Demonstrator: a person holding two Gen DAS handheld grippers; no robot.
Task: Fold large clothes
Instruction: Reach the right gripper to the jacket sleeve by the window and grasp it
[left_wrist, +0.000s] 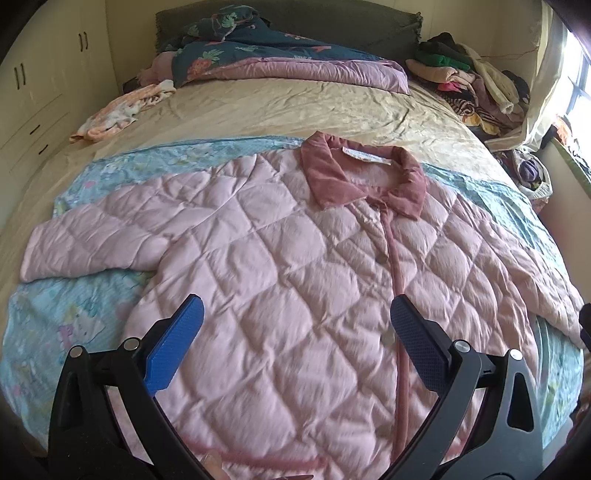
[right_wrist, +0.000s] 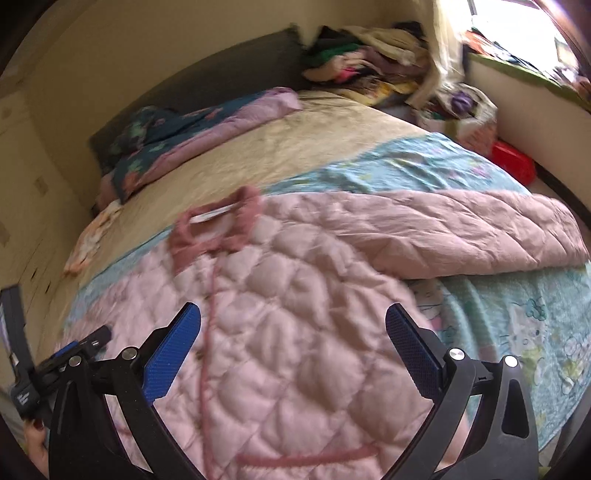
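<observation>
Where right view blurs, red tub (right_wrist: 515, 164), jacket (left_wrist: 295, 258) flat

The jacket (left_wrist: 258, 258) is quilted cloth with a slight sheen; its collar (left_wrist: 332, 177) looks velvety and matt. The fingers (left_wrist: 177, 343) are textured blue plastic on black arms.

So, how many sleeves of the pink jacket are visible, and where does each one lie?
2. One sleeve stretches out to the left over the blue sheet; the other sleeve stretches right, toward the bed's edge. Neither is folded in yet.
</observation>
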